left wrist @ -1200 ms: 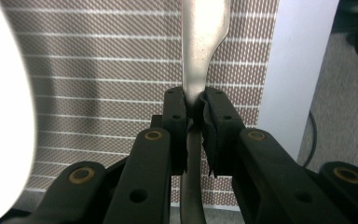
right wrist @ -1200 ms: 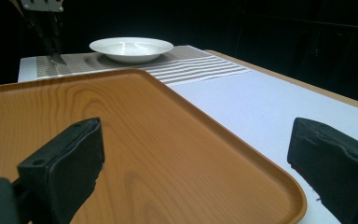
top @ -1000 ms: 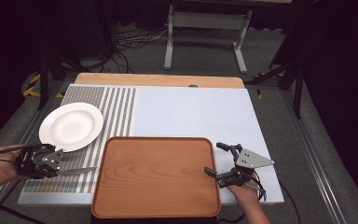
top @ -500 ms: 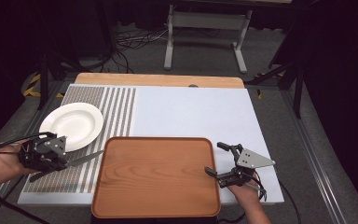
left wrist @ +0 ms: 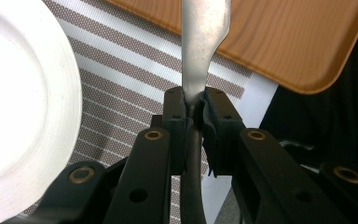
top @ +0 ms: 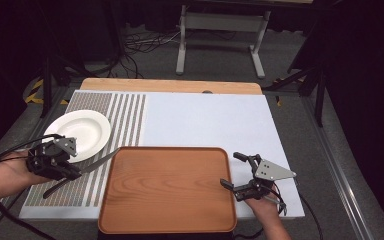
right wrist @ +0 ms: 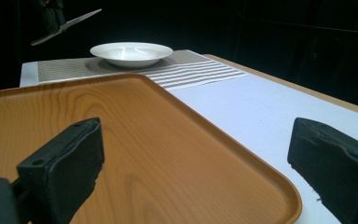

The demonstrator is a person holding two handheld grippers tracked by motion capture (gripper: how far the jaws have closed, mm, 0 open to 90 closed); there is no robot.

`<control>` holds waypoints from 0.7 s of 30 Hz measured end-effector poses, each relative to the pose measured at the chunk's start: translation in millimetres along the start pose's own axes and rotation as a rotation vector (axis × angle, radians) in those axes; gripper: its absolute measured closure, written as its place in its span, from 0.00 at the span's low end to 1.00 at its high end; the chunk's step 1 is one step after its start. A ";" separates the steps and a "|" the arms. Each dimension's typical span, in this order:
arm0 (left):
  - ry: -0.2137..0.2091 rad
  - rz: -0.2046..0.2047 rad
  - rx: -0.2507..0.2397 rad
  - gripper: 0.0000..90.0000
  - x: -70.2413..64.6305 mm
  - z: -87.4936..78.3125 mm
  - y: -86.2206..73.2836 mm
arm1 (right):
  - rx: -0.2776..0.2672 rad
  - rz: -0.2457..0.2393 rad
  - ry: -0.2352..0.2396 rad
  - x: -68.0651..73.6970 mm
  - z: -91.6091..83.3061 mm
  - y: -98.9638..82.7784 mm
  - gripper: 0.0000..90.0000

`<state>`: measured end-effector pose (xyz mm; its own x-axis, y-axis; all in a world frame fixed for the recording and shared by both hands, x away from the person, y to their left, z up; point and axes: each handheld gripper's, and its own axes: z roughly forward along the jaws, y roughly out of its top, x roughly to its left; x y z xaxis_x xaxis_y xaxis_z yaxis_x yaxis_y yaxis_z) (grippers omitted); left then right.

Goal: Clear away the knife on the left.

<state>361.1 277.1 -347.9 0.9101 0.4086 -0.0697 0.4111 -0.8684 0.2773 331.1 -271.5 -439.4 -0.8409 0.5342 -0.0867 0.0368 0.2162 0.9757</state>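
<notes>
A silver table knife (top: pixel 98 161) hangs in the air with my left gripper (top: pixel 75 172) shut on its neck. The blade points right, toward the left rim of the empty wooden tray (top: pixel 167 190). In the left gripper view the pads (left wrist: pixel 177 105) pinch the knife (left wrist: pixel 204 42) above the striped mat, with the white plate (left wrist: pixel 18 116) at the left. The plate (top: pixel 80 131) lies on the mat just beyond that gripper. My right gripper (top: pixel 231 170) stands open at the tray's right edge, and its own view shows nothing between its pads (right wrist: pixel 81 140).
A white placemat (top: pixel 205 120) with a striped left part (top: pixel 125 115) covers the table. The table's wooden far edge (top: pixel 170 86) shows behind it. A metal stand (top: pixel 220 30) and cables lie on the floor beyond. Dark floor surrounds the table.
My left gripper has risen and drifted toward the plate with the knife in it, so the blade now hangs higher by the tray's left rim. The right gripper has not moved.
</notes>
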 end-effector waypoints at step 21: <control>-0.051 -0.110 -0.078 0.89 -13.6 7.4 30.6 | 0.001 0.001 0.001 -0.2 0.0 -0.1 0.05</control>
<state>361.7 242.9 -345.6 0.8619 0.4837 -0.1520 0.5052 -0.7936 0.3391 331.3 -271.6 -439.4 -0.8415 0.5335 -0.0856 0.0381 0.2165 0.9755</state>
